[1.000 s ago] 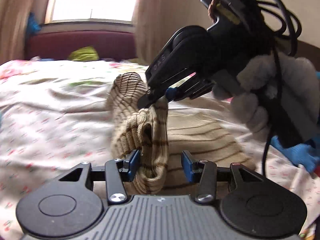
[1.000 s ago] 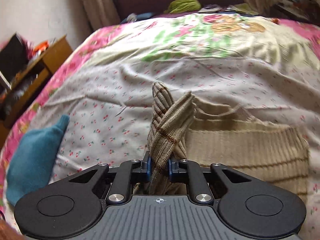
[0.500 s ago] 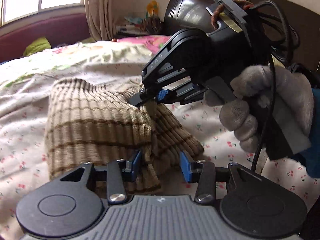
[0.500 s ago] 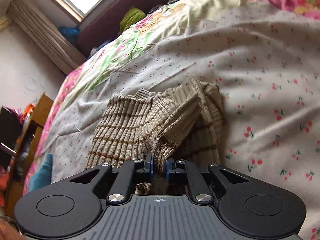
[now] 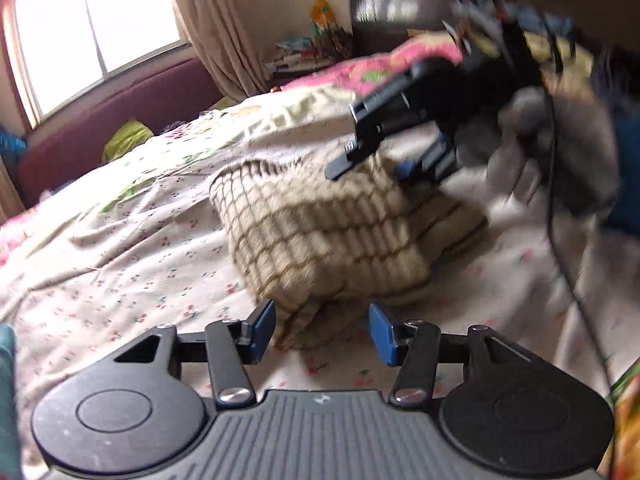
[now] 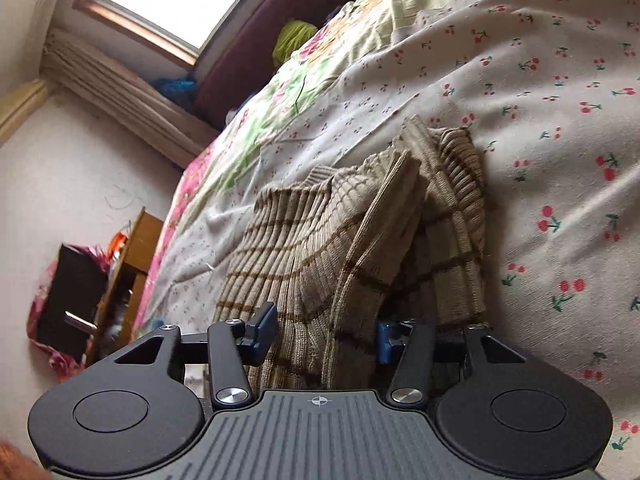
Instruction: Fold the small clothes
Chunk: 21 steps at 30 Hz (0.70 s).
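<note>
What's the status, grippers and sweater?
Left gripper open, off the cloth. Right gripper open around a fold. Striped sweater folded on bedsheet. No obstruction.

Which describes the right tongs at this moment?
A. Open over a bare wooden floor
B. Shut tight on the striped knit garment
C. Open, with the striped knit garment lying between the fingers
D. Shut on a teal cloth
C: the right wrist view shows the right tongs with blue-padded fingers spread wide and the folded striped knit garment lying loose between them on the bedsheet.
</note>
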Each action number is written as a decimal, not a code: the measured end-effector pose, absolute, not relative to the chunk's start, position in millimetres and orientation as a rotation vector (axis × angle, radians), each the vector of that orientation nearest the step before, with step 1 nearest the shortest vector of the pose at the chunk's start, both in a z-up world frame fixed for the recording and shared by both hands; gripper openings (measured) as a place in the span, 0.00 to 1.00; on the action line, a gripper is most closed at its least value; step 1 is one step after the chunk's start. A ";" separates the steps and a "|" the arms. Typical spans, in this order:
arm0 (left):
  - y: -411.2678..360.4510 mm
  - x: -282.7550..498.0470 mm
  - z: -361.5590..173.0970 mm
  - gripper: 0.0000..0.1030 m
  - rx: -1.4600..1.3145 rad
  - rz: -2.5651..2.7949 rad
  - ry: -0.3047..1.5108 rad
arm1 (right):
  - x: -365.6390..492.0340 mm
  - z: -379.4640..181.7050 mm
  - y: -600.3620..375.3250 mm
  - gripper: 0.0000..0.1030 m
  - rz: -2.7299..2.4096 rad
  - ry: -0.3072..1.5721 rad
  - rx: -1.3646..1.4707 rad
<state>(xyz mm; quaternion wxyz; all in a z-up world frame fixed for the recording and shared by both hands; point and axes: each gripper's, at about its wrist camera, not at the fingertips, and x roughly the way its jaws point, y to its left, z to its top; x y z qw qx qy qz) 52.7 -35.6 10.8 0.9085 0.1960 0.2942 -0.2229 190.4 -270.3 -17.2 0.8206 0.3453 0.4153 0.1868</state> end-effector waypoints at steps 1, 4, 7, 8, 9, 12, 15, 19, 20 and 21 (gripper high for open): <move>-39.6 52.1 6.4 0.60 0.455 -0.458 0.588 | 192.4 -17.1 -264.7 0.47 0.398 0.893 0.713; -58.7 49.3 -2.4 0.60 0.617 -0.447 0.490 | 196.9 -15.5 -256.6 0.42 0.381 0.909 0.667; -76.7 47.3 -1.3 0.60 0.669 -0.485 0.425 | 201.6 -12.7 -257.4 0.24 0.365 0.922 0.658; -83.7 47.1 -1.6 0.60 0.683 -0.499 0.408 | 203.4 -11.3 -259.2 0.22 0.366 0.925 0.672; -89.9 47.0 -1.4 0.59 0.694 -0.508 0.394 | 204.0 -8.0 -261.8 0.21 0.369 0.921 0.680; -102.5 53.6 8.1 0.47 0.630 -0.534 0.401 | 204.5 11.2 -268.1 0.19 0.389 0.880 0.652; -112.4 63.2 21.9 0.45 0.526 -0.553 0.408 | 207.0 31.1 -277.1 0.18 0.397 0.831 0.623; -131.8 76.4 24.7 0.45 0.463 -0.595 0.433 | 214.9 31.0 -294.4 0.18 0.346 0.823 0.604; -134.7 80.7 20.0 0.45 0.464 -0.610 0.461 | 216.9 24.3 -297.1 0.18 0.327 0.844 0.594; -134.1 81.4 15.7 0.45 0.464 -0.621 0.494 | 219.7 16.1 -298.3 0.19 0.308 0.877 0.574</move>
